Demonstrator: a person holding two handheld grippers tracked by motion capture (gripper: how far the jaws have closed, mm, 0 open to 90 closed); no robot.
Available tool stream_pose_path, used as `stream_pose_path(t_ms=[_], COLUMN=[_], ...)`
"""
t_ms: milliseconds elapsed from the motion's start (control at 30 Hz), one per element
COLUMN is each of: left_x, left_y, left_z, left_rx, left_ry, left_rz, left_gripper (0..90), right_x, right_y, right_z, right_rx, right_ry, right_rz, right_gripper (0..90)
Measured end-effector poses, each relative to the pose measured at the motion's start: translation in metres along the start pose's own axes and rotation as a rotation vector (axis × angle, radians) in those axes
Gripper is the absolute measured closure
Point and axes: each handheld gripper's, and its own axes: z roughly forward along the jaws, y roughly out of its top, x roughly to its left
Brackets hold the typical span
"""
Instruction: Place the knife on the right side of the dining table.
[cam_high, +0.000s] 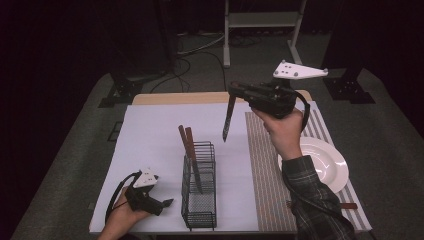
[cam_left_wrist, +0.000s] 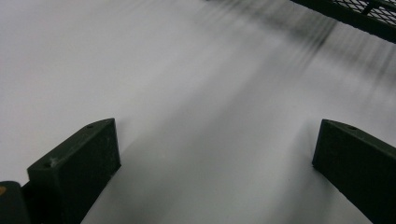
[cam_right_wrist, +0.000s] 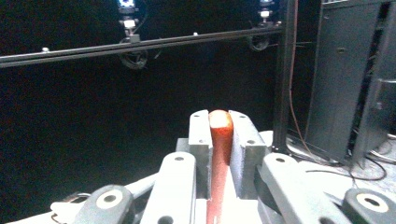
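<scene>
We hold a knife (cam_high: 228, 119) in the right gripper (cam_high: 235, 91), lifted well above the white mat (cam_high: 150, 145), its blade hanging down and slightly tilted, the tip in the air between the wire basket (cam_high: 199, 200) and the striped placemat (cam_high: 265, 170). In the right gripper view the jaws are clamped tight on the reddish handle (cam_right_wrist: 220, 140), which stands up between the pads

The basket stands upright near the front edge of the mat and already carries two pieces with brown handles (cam_high: 186, 137) leaning out of its far end. So we judge the step in hand to be carrying this knife over for dropping into the basket, blade first; the other reading, that it has been drawn out for setting by the plate (cam_high: 330, 167), we cannot rule out from these pictures

Our left gripper (cam_high: 167, 202) rests low on the mat just left of the basket, jaws wide apart with nothing between them; its own view has bare mat and a corner of the basket at top right

If the basket is the goal, the next move calls for bringing the tip over an open cell of the wire top, keeping the blade near upright so it clears the rim and the two handles, lowering until most of the blade is inside, and only then letting go. The left gripper is well placed to steady the basket should it tip
</scene>
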Motion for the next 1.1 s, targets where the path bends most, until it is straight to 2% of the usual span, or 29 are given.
stream_pose_path(t_ms=[300,567,1100], left_x=[0.0,0.0,0.0], left_y=[0.0,0.0,0.0], left_z=[0.0,0.0,0.0], left_rx=[-0.001,-0.003,-0.005], left_ry=[0.0,-0.001,0.0], left_rz=[-0.001,-0.004,-0.004], left_gripper=[0.0,0.0,0.0], right_x=[-0.018,-0.034,-0.079], right_y=[-0.008,-0.017,-0.044], right_z=[-0.014,-0.025,-0.046], right_rx=[-0.006,0.006,0.008], right_ry=[-0.058,-0.132,-0.285], right_rz=[0.029,0.036,0.093], right_gripper=[80.1,80.1,80.1])
